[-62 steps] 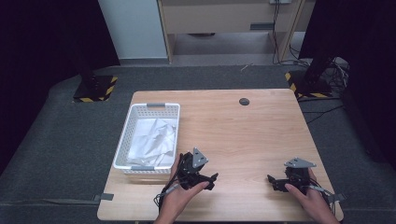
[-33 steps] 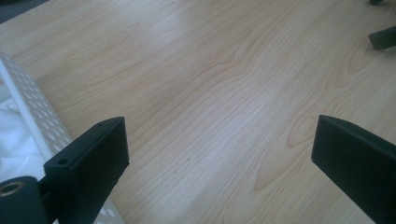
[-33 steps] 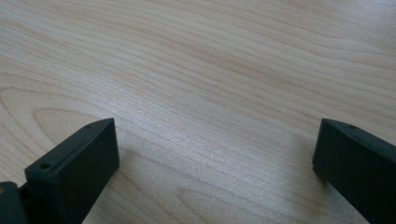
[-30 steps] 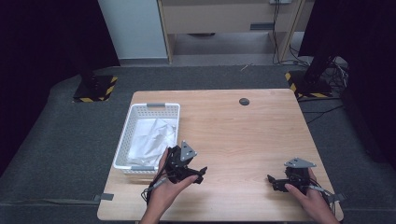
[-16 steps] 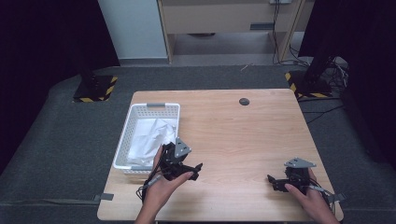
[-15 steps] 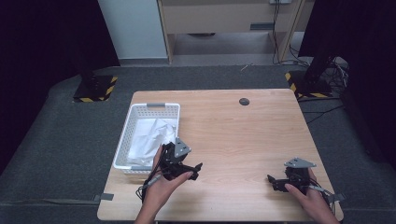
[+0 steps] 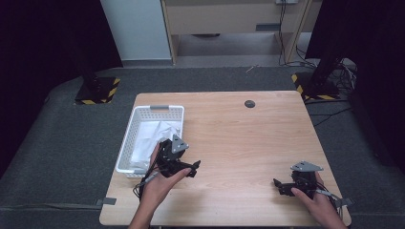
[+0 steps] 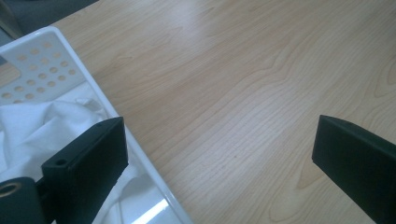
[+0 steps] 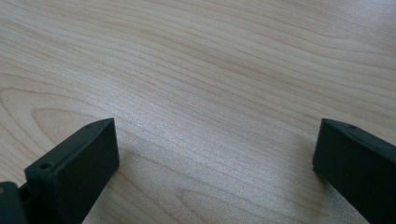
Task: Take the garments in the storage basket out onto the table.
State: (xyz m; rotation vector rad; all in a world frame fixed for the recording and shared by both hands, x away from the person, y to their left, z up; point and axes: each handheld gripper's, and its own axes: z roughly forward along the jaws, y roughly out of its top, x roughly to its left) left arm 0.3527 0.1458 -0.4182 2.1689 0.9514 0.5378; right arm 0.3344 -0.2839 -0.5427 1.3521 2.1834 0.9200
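A white plastic basket (image 7: 157, 109) stands on the left of the wooden table (image 7: 248, 138), holding crumpled white cloth (image 7: 152, 137). My left gripper (image 7: 181, 160) hovers at the basket's near right corner, open and holding nothing. In the left gripper view its jaws (image 8: 219, 158) stand wide apart. The left jaw is over the basket rim (image 8: 107, 105) and the cloth (image 8: 42, 126), the right jaw over bare wood. My right gripper (image 7: 287, 184) rests low near the table's front right, open and holding nothing. The right gripper view has its jaws (image 9: 215, 158) spread over plain wood.
A small black round disc (image 7: 249, 103) sits at the table's far middle. Two stands with yellow-and-black bases (image 7: 95, 93) (image 7: 315, 88) are on the grey floor beyond the table's far corners. A cable (image 7: 143, 183) trails from the left gripper.
My left gripper has moved left and slightly away from the person, from the table's front middle to the basket's near right corner. The right gripper has stayed put.
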